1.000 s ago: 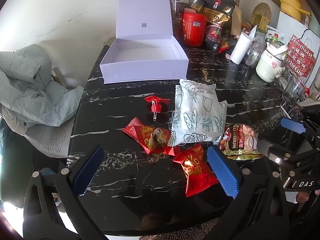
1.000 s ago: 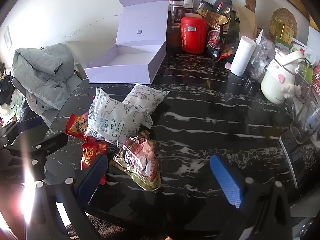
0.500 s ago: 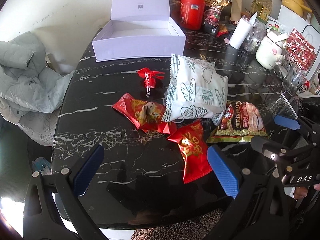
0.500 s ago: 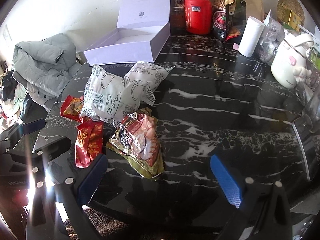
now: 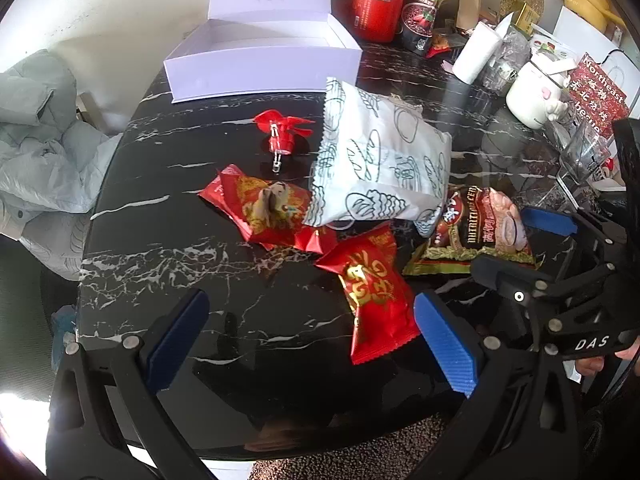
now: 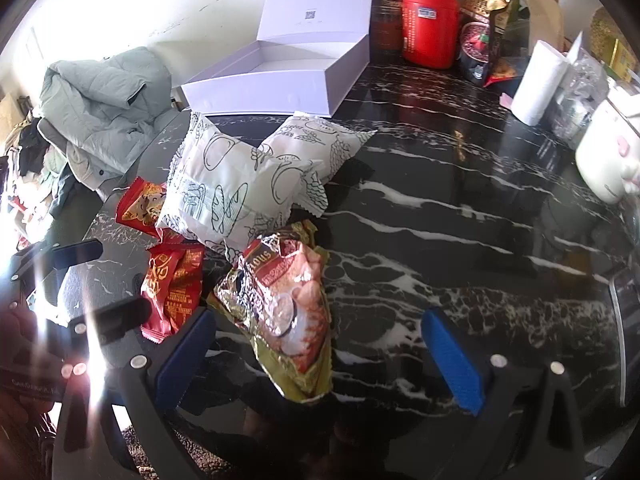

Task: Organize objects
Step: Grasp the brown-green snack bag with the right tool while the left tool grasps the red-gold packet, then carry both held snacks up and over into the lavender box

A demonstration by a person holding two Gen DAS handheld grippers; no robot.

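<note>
Both tongs [image 5: 308, 336] [image 6: 320, 356] agape, empty

Right gripper [image 6: 320, 344] jaws spread wide above gold snack packet [image 6: 284, 312]; white pillow bag [image 6: 240, 188] behind, open box [image 6: 280, 80] far.

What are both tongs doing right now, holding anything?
Left tongs: open, empty, above the table.
Right tongs: open, empty, over the gold snack packet.
</note>
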